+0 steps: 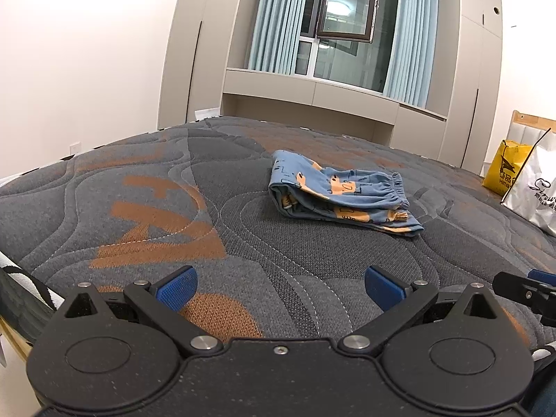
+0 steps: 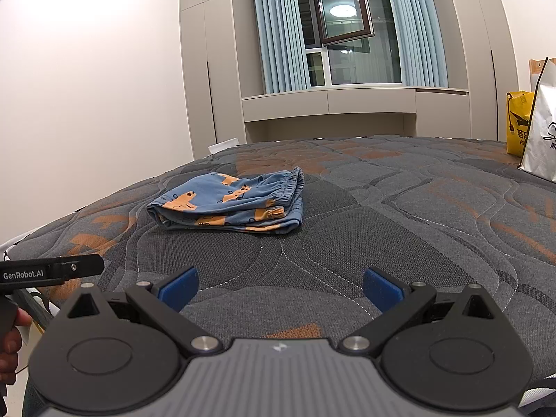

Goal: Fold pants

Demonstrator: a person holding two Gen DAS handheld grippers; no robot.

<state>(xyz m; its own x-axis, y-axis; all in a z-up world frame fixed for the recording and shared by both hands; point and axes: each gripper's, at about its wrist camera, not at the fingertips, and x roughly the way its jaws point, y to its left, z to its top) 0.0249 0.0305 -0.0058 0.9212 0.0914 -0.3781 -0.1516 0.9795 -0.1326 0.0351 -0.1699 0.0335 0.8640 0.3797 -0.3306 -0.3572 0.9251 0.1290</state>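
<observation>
Blue pants (image 1: 338, 194) with an orange print lie folded into a small stack on the mattress, ahead and slightly right in the left wrist view. In the right wrist view the same pants (image 2: 231, 205) sit ahead and to the left, elastic waistband toward the right. My left gripper (image 1: 279, 286) is open, well short of the pants, with nothing between its blue pads. My right gripper (image 2: 279, 286) is open too, empty, and equally far back. The right gripper's body shows at the right edge of the left wrist view, and the left gripper's body (image 2: 52, 271) at the left edge of the right wrist view.
The grey and orange quilted mattress (image 1: 173, 215) fills the foreground. A yellow bag (image 2: 517, 121) and a white bag (image 2: 542, 132) stand at its far right. A hand (image 2: 10, 347) holds the left tool. Wardrobes, curtains and an open window lie beyond the bed.
</observation>
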